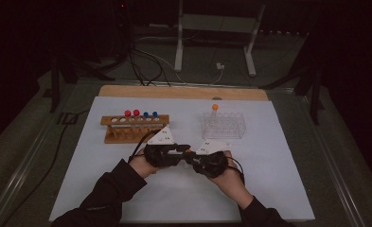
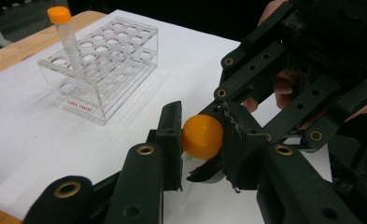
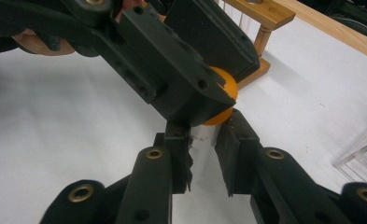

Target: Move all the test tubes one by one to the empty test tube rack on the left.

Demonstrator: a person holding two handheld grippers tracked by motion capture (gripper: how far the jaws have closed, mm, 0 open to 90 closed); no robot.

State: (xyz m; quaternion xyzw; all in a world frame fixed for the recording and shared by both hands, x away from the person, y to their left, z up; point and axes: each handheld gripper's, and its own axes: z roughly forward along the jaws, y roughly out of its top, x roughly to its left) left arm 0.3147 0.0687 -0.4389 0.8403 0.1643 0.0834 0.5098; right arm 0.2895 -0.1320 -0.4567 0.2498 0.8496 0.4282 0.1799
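Note:
An orange-capped tube is held between my two grippers over the white sheet, in front of the racks. In the left gripper view the left gripper (image 2: 202, 128) is shut on the orange cap (image 2: 201, 137), with a pad on each side of it. The right gripper's arms cross behind it. In the right gripper view the right gripper (image 3: 203, 137) is shut on the tube's clear body (image 3: 203, 135), just below the cap (image 3: 227, 95). The left gripper's jaws cover most of that cap. In the high view the left gripper (image 1: 184, 149) and right gripper (image 1: 192, 155) meet tip to tip.
A clear plastic rack (image 1: 224, 125) at the back right holds one upright orange-capped tube (image 1: 215, 108). A wooden rack (image 1: 134, 128) at the back left carries red and blue capped tubes. The white sheet (image 1: 269, 179) covers the table up to a wooden strip at the far edge.

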